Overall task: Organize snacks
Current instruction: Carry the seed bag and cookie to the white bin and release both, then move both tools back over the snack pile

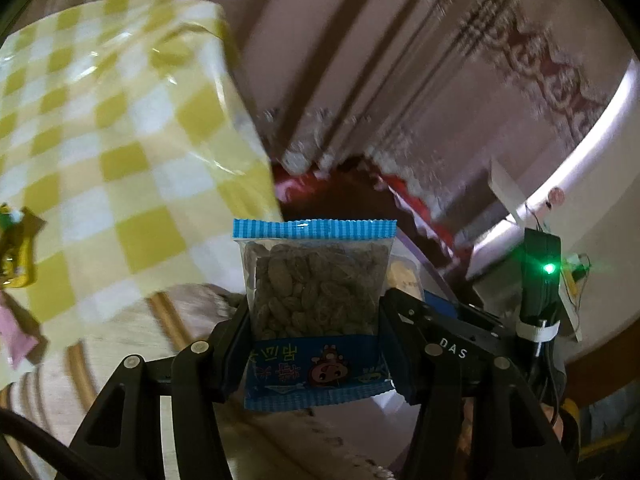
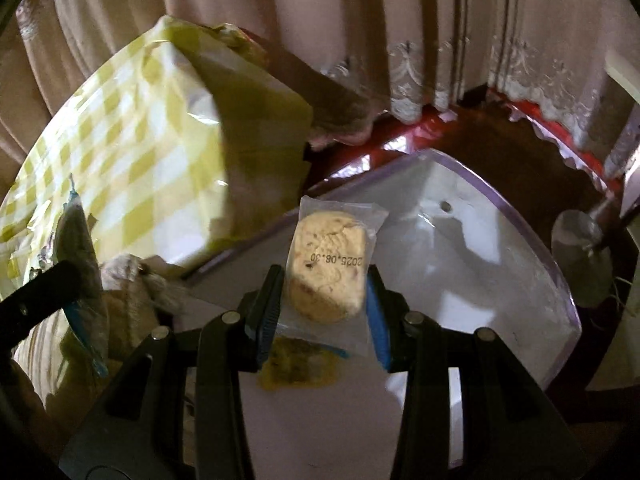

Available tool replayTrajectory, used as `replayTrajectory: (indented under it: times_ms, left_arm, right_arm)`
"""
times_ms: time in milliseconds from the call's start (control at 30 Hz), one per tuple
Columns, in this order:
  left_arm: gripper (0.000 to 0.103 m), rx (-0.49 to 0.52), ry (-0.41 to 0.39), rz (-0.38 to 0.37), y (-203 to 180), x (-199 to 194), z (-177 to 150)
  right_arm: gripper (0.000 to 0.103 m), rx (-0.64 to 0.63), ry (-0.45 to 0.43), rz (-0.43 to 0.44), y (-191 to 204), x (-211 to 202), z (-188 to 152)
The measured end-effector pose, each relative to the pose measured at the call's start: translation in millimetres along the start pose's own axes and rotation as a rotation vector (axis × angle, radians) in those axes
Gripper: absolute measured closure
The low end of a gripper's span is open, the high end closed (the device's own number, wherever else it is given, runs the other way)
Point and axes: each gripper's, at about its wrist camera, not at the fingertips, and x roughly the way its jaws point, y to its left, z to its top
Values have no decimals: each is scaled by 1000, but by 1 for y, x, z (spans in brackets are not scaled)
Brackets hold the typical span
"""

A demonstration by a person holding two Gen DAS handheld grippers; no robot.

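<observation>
Step in hand: both grippers are carrying one snack each; judged to be the transfer stage, with neither item set down.
Left gripper (image 1: 316,320): its jaws are pinching a seed packet (image 1: 316,300) by the sides, holding it upright, blue crimped edge on top.
Right gripper (image 2: 324,300): its blue-padded jaws are pinching a wrapped biscuit (image 2: 328,264) in a clear sleeve with a printed date.
Location of goods: both snacks are hanging in the air. In the right wrist view the biscuit is hovering over a clear bin (image 2: 500,264), which is sitting on the floor just beside the table.
Bin contents: one yellowish snack (image 2: 298,366) is showing below the biscuit; whether it is lying in the bin cannot be told.
Next move, as judged: each gripper is needing to come lower over the bin before spreading, so that the packets drop inside the rim and not on it.
Surroundings: a table under a yellow checked cloth (image 1: 100,140) is bearing a gold-wrapped item (image 1: 16,256) and a pink packet (image 1: 16,340) at its edge; curtains (image 2: 400,40) are hanging behind; a red frame (image 2: 360,148) is running along the floor.
Obstructions: the table corner is standing close to the bin's near side, and the two grippers are working near each other; the left view is blurring, so finer detail is uncertain.
</observation>
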Motion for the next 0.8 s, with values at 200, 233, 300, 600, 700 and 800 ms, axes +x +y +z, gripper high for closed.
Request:
replayTrajectory:
  times_ms: [200,233,300,600,700,800]
  left_arm:
    - [44,15,78,-12,-10,22,0]
    - [42,15,83,-11,-11,23,-1]
    - [40,11,96,-9,-11,27,0]
    - [31,-31,83,-14,-3,20,-3]
    - [31,-43,73,-16,1,16,-3]
    - [31,-56,58,-12,3,12,-2]
  right_arm:
    - [57,23,26,-31,-22,2,-7]
    - [57,28,27,-40,-25,2,-7]
    - [55,32,26,-48,-28,2,-8]
    - [29,25,14,-60,-25,-2,-6]
    - [29,17,16,-58,-21,-4,-7]
    - [28,6,14,-52,-15,-6,-6]
